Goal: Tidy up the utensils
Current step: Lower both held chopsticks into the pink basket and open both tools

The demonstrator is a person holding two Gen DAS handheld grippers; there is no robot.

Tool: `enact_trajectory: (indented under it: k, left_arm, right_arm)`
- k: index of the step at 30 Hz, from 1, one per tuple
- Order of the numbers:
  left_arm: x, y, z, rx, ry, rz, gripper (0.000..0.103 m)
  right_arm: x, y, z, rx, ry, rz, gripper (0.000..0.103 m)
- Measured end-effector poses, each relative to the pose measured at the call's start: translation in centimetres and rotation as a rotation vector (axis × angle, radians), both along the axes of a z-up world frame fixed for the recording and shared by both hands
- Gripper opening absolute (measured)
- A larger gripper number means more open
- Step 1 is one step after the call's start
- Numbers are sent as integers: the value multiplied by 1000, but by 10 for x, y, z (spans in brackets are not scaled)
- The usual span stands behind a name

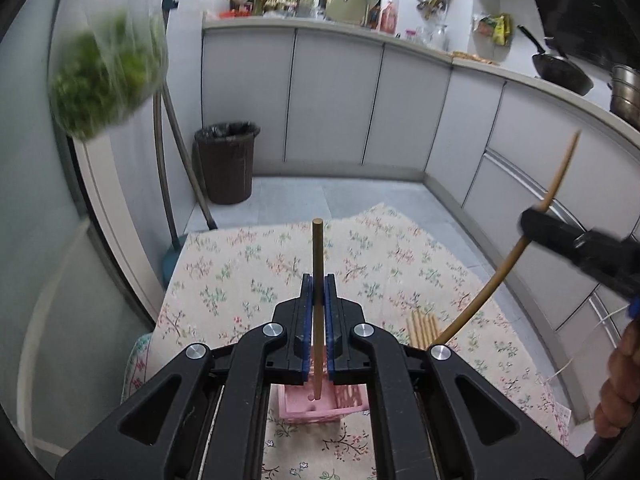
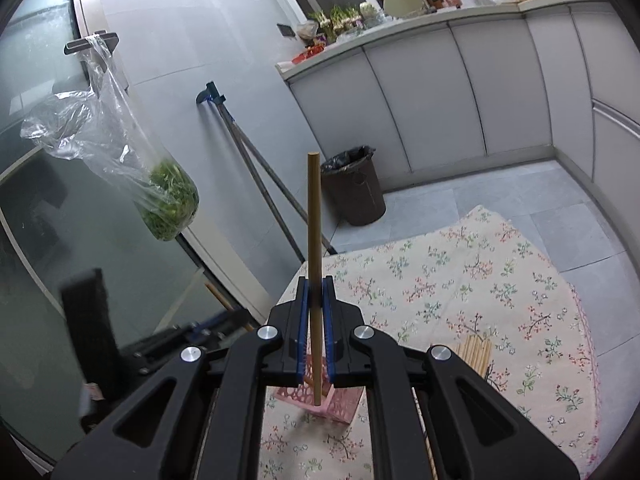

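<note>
Noted floral cloth [image 1: 248,256] spread over the table, otherwise bare except for the items below.

Found left gripper [image 1: 319,292] closed to a narrow gap, blue pads clamped on an upright stick [image 1: 317,256]. Found right gripper [image 2: 317,292] closed likewise on a second stick [image 2: 313,220], also upright. Sighted the right gripper in the left view as well, off to the right side, its stick bent by the lens.

Located pink holder [image 1: 348,400] standing on the cloth, directly below both grippers and largely hidden by them. Saw the lower end of each held stick over or just inside its open top; could not tell which. Saw no other sticks standing in it, so far as the visible part allowed.

Recorded a pile [image 1: 424,326] of loose sticks lying flat on the cloth, near the holder on its right. Counted several; could not fix the exact number.

Judged the task at an early stage: two sticks lifted and poised for the holder, neither released, pile yet to be cleared. Judged remaining work as lowering and releasing both, then repeating for the pile.
</note>
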State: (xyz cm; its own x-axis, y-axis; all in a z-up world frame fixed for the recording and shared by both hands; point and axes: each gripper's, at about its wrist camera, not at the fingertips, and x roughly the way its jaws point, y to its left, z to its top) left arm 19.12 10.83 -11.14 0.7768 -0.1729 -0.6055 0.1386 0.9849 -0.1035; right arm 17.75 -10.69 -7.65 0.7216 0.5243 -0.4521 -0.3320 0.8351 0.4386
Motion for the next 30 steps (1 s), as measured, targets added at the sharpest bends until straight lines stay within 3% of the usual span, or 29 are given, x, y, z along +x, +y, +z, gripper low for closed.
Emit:
enact_trajectory:
  k: [11,22,25,27,30]
  left_arm:
    - [8,4,-15,-26,65,-2,4]
    - [9,13,-13,-67,42,-10,6]
    - [5,13,-8,-75,34,-15,18]
    - [1,14,-4,-76,27,-10,39]
    - [-5,17,2,-72,8,2,51]
  right_arm:
    - [-1,1,0,-13,-6,-9,7]
    - [12,8,-13,16,18,4,7]
    - [17,10,-18,32,30,0,7]
    - [20,12,-20,23,33,-4,7]
    - [28,18,-28,-10,53,-8,7]
